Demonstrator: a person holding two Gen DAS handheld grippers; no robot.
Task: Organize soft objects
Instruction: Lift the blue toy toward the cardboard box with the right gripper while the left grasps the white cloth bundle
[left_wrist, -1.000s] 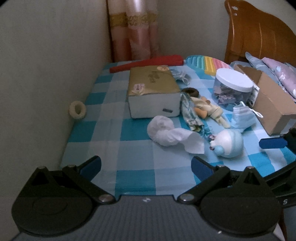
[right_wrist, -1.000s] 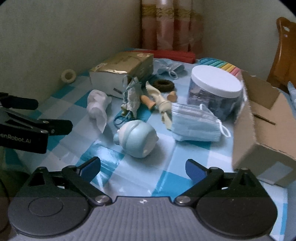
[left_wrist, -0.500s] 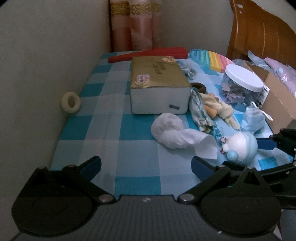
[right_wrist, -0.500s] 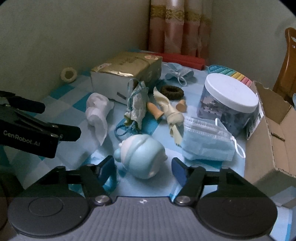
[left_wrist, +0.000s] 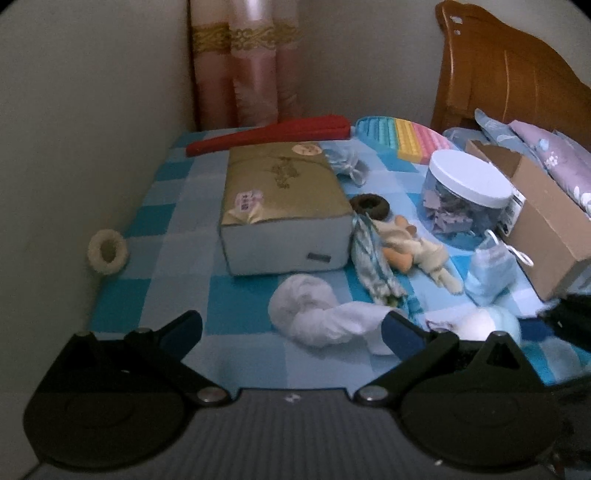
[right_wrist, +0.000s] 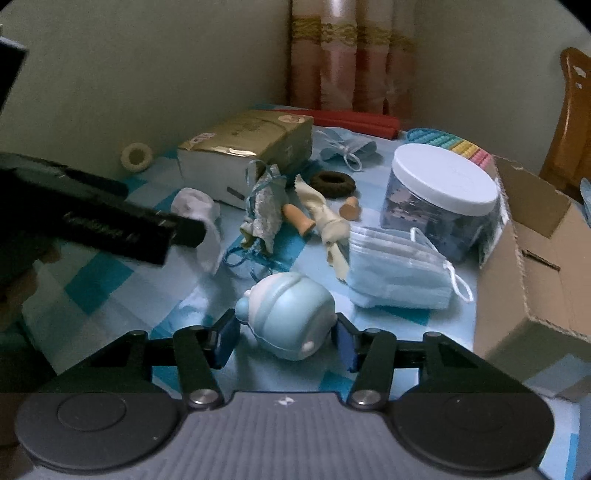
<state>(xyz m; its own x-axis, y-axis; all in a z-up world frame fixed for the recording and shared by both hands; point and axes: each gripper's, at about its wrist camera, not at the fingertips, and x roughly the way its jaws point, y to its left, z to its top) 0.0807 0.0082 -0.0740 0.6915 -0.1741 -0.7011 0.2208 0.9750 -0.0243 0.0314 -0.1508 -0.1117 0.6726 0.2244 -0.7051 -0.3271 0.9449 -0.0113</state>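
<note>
A pale blue soft toy (right_wrist: 288, 317) lies on the checked cloth, between the pads of my right gripper (right_wrist: 286, 339), which has closed in on both its sides. It also shows in the left wrist view (left_wrist: 487, 323). My left gripper (left_wrist: 291, 328) is open and empty, low over the near left of the table, just in front of a white rolled sock (left_wrist: 314, 314). A blue face mask (right_wrist: 399, 273), a cream rag doll (right_wrist: 325, 221) and a blue lace cloth (right_wrist: 266, 206) lie in the middle.
An open cardboard box (right_wrist: 535, 258) stands at the right. A clear jar with a white lid (right_wrist: 439, 199) is beside it. A gold-wrapped box (left_wrist: 284, 206), a brown hair tie (left_wrist: 369, 206), a cream ring (left_wrist: 108, 251) by the wall, a red roll (left_wrist: 273, 134) at the back.
My right gripper moved forward and closed from wide open onto the pale blue toy. My left gripper moved forward toward the white sock, still open.
</note>
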